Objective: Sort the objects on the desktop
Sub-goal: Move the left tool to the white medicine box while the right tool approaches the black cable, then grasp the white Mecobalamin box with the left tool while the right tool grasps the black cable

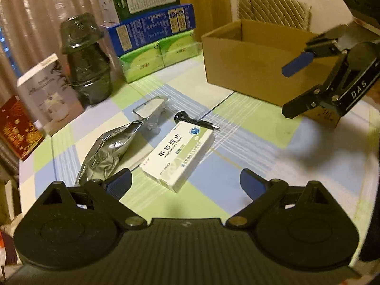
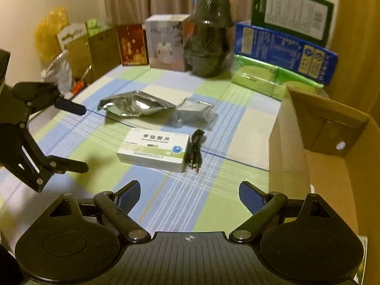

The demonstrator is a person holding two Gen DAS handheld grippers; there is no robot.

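Cardboard box (image 2: 332,166) – open-topped, interior bare

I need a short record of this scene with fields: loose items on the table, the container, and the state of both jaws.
loose items: white medicine box, silver foil bag, black cable, clear plastic packet
container: open cardboard box, inside not visible
left gripper: jaws open, nothing between them
right gripper: jaws open, nothing between them
surface: checked tablecloth
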